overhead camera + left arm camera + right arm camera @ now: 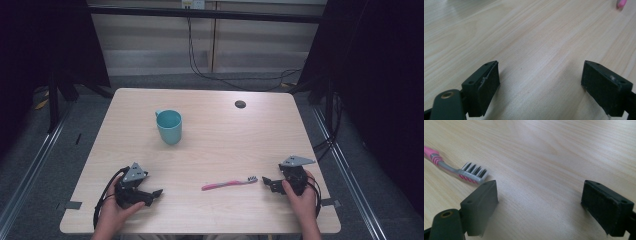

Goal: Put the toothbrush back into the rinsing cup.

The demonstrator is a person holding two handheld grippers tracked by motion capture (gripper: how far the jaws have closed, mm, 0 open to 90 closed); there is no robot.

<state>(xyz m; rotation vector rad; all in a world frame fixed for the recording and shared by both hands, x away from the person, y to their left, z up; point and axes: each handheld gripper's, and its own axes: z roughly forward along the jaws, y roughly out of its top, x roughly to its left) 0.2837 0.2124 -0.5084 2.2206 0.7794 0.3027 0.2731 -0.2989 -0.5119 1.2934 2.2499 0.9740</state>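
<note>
As laid out on the pale wooden table point(215, 145), the stock reads as follows. Item one: a pink toothbrush point(229, 184), lying flat near the front edge, right of centre, its bristled head at the right end and its pink handle running leftward. Item two: a teal cup point(169, 127), upright, handle to the far left, standing well beyond the toothbrush, left of centre. Item three: a small dark round hole point(240, 104) in the far part of the tabletop. Item four: the left gripper point(156, 193), resting at the near left in the person's left hand point(114, 212), jaws spread wide with bare wood between them, well apart from the toothbrush. Item five: the right gripper point(266, 182), resting at the near right in the right hand point(300, 200), jaws likewise spread wide and holding nothing; its tip sits just beside the bristled head, which in the right gripper view lies close by one jaw, outside the gap.
</note>
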